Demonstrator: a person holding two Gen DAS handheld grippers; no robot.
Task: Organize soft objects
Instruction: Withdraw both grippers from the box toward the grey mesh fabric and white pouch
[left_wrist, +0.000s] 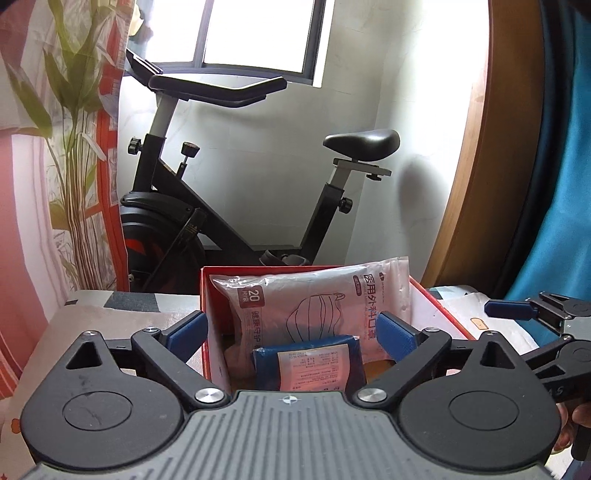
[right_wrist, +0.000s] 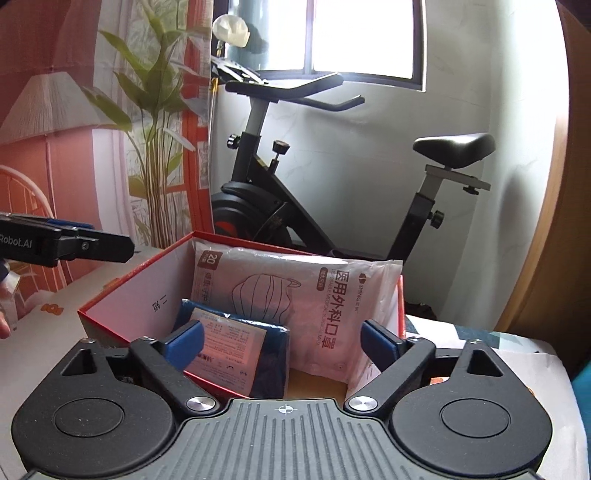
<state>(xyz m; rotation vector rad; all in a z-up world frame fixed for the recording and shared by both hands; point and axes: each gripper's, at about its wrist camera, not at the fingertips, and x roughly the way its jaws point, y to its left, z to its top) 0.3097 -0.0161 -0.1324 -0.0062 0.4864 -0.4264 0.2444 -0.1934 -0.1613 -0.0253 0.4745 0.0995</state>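
Observation:
A red box with white inner walls (left_wrist: 205, 295) (right_wrist: 147, 258) stands on the cloth-covered surface. Inside it, a pale bag of surgical masks (left_wrist: 314, 295) (right_wrist: 295, 291) leans upright against the far wall. A blue packet with a printed label (left_wrist: 314, 365) (right_wrist: 236, 343) stands in front of the bag. My left gripper (left_wrist: 293, 330) is open just before the box, its blue pads wide apart and touching nothing. My right gripper (right_wrist: 282, 341) is also open at the box's near side, with nothing pressed between its pads. Each gripper shows at the edge of the other's view.
A black exercise bike (left_wrist: 229, 206) (right_wrist: 332, 206) stands behind the box under a window. A printed curtain with a plant (left_wrist: 74, 166) hangs at the left. A curved wooden edge (left_wrist: 491, 166) and blue fabric (left_wrist: 561, 184) lie to the right. A hand (right_wrist: 3, 325) shows at the left.

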